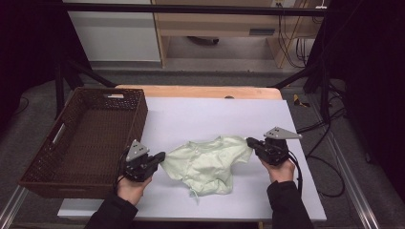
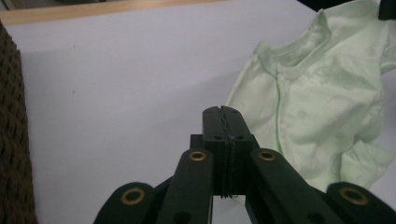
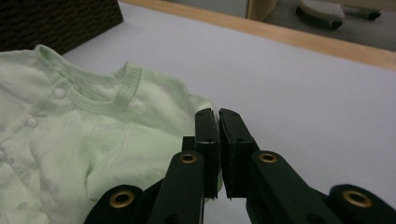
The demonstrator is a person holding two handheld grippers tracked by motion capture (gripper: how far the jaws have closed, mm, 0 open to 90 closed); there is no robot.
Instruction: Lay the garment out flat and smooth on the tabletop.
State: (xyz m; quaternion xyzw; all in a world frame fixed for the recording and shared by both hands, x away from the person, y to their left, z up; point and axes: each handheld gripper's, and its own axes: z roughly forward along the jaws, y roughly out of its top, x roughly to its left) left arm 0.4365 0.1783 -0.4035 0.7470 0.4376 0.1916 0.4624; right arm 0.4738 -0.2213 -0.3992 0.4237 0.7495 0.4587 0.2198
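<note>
I work at a table (image 1: 305, 191) covered by a pale lilac-white sheet, with a strip of bare light wood showing along its far edge. On the left of it, partly over the side, sits a dark brown woven basket (image 1: 119, 126) with a slot handle in its near-left wall. Beyond the table the floor is grey; a cream cabinet and a wooden desk stand at the far wall, black cables trail down on the right, and black frame bars cross the top and sides. I can read no label or writing anywhere.

The pale green baby shirt (image 1: 207, 164) lies crumpled in the middle of the sheet, between my two claws, its ribbed collar and snap buttons facing up. My left gripper (image 1: 160, 158) is pressed together and pinches the shirt's left edge, a thin fold caught in the jaws. My right gripper (image 1: 250, 142) is likewise pressed together, nipping the shirt's right edge, a sliver of green cloth between the pads
</note>
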